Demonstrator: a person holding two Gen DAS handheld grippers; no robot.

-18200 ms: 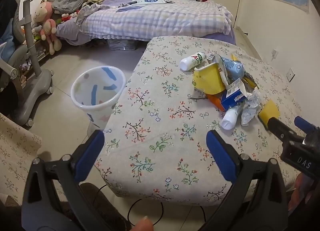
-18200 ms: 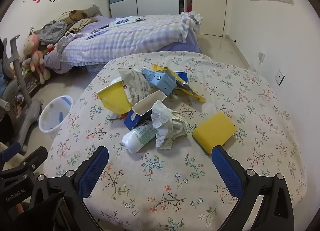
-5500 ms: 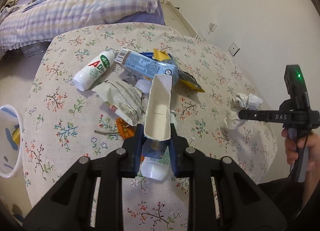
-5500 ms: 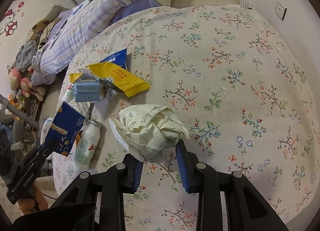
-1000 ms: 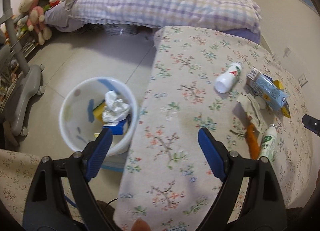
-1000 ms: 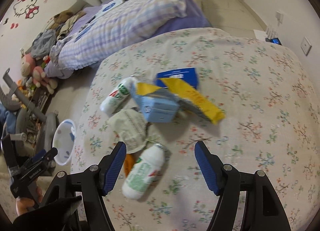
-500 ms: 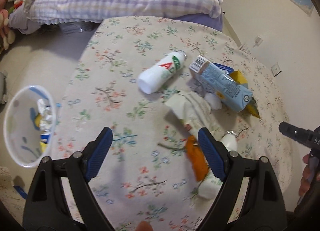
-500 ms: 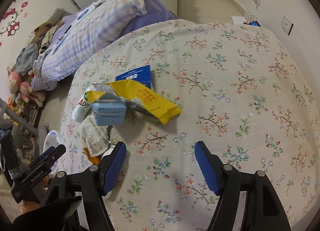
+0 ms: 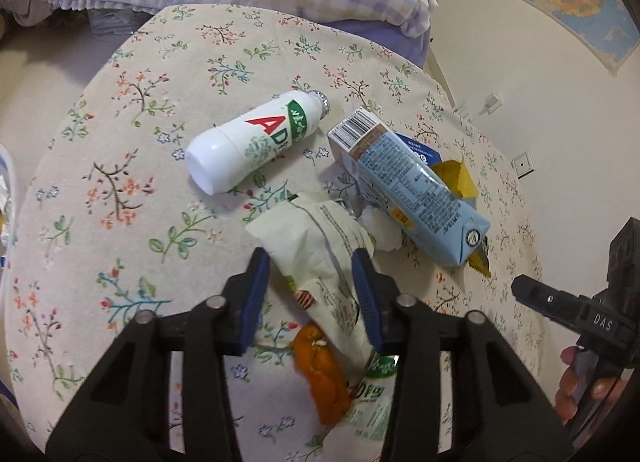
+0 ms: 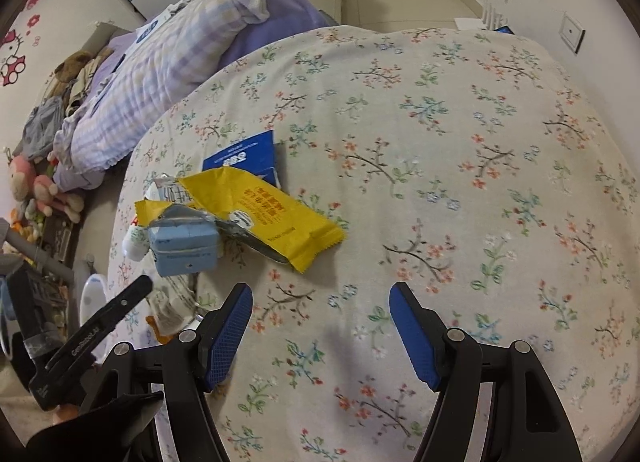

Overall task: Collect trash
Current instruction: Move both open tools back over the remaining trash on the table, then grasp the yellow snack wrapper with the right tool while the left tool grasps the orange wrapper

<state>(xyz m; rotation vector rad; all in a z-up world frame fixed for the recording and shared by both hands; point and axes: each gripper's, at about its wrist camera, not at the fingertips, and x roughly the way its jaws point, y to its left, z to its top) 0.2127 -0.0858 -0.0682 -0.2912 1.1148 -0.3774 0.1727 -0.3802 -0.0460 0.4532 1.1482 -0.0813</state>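
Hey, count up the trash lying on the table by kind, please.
Bottles: 2
Carton: 1
Wrappers: 3 (pale, yellow, blue)
Orange scrap: 1
Small white wad: 1
Total: 8

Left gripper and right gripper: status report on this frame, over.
Left gripper closing around pale snack wrapper, not shut. Right gripper open, empty, above tablecloth. Blue carton beside wrapper.
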